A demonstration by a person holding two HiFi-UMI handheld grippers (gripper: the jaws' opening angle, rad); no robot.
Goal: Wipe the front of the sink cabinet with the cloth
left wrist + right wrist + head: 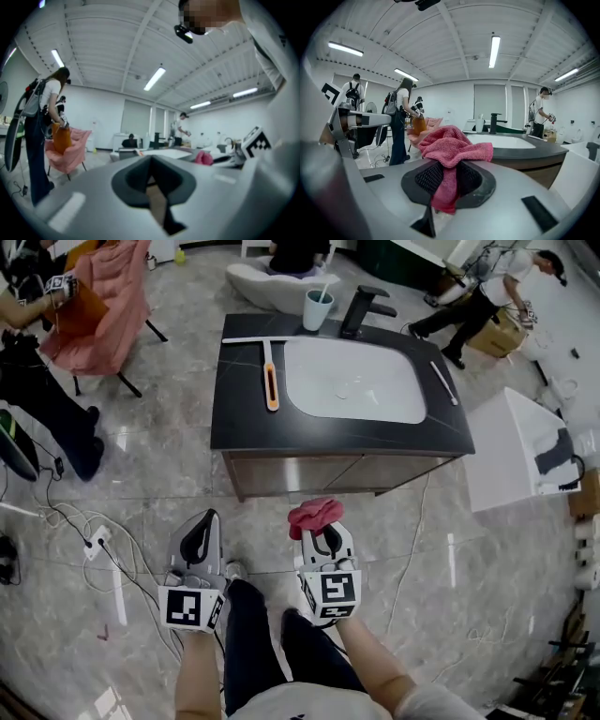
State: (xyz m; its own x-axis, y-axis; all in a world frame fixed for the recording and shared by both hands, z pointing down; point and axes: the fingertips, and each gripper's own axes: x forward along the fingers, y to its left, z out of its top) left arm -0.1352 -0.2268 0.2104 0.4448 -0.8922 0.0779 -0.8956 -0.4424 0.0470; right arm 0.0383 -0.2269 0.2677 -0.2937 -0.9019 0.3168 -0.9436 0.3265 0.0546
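Note:
The sink cabinet [337,474] stands ahead of me, with a dark top, a white basin [354,381] and a wood-toned front. My right gripper [323,538] is shut on a bunched red cloth [315,515], held a short way in front of the cabinet front and apart from it. In the right gripper view the cloth [452,145] is pinched between the jaws of the right gripper [449,180], with the cabinet [539,171] to the right beyond. My left gripper [199,538] hangs beside it over the floor, shut and holding nothing. The left gripper [151,180] looks past the cloth [204,158].
On the countertop lie an orange-handled squeegee [270,381], a cup [317,308], a black faucet [361,310] and a thin stick [443,382]. A white box [511,456] stands right of the cabinet. Cables [94,540] trail on the floor at left. A pink chair [98,306] and people stand behind.

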